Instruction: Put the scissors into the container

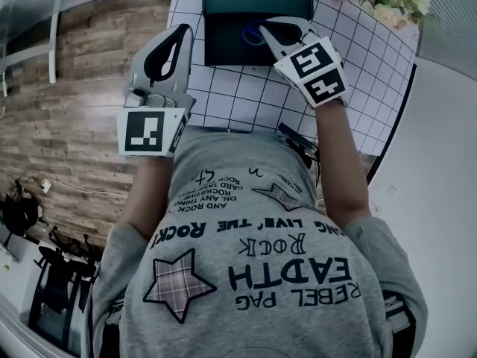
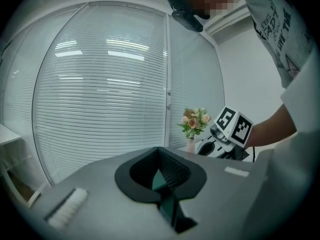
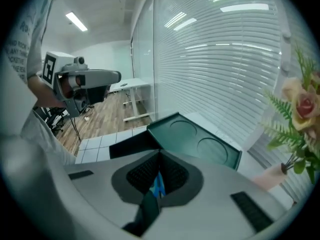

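Jaws of the right gripper [image 3: 159, 159] are clamped on the scissors [image 3: 158, 185]; a blue sliver shows between the pads. Jaws of the left gripper [image 2: 159, 154] are together on nothing, held to the left of the container [image 1: 223, 47], above the gridded bench [image 1: 246, 95]. In the head view the blue handle loop appears over the container's dark interior, just inside its near wall, with the lid raised behind. Recommended: lower the scissors well below the container's rim before parting the jaws, keeping the blades clear of its walls.

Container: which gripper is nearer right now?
Right. The right gripper is over the container, shut on the scissors; the left gripper hangs off to its left.
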`<state>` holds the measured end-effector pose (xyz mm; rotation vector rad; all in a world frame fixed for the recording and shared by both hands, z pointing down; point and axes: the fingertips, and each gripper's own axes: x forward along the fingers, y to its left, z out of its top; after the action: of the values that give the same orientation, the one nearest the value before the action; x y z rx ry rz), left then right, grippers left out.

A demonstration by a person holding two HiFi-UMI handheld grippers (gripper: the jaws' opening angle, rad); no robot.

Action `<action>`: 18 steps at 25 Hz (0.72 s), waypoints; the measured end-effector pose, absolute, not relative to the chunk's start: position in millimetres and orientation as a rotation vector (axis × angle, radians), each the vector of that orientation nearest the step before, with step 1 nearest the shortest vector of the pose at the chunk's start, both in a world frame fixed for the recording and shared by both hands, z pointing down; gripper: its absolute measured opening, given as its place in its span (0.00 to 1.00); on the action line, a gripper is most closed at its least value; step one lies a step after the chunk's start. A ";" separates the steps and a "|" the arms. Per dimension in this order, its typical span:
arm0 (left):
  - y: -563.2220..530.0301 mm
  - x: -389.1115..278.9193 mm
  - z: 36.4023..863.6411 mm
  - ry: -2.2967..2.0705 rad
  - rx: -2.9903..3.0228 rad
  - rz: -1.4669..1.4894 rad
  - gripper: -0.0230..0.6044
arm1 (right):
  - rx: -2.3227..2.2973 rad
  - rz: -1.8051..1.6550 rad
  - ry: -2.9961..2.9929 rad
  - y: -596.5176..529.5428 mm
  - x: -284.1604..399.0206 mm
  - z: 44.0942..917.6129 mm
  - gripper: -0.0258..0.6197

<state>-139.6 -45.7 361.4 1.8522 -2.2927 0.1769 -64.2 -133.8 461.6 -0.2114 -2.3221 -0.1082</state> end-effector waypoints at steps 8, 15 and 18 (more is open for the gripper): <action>-47.4 -131.4 346.8 -2.300 1.901 0.180 0.05 | -0.146 -0.078 -2.440 -138.1 -59.3 421.6 0.06; -48.9 -128.5 333.2 -2.318 1.930 0.188 0.05 | -0.071 -0.115 -2.540 -143.3 -53.3 384.3 0.06; -49.6 -128.3 325.6 -2.331 1.950 0.185 0.05 | -0.040 -0.119 -2.576 -145.7 -49.7 370.6 0.06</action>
<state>-128.3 -49.6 325.6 1.9502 -2.3314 0.1851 -49.7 -145.7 370.6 -0.0400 -2.5758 -0.1187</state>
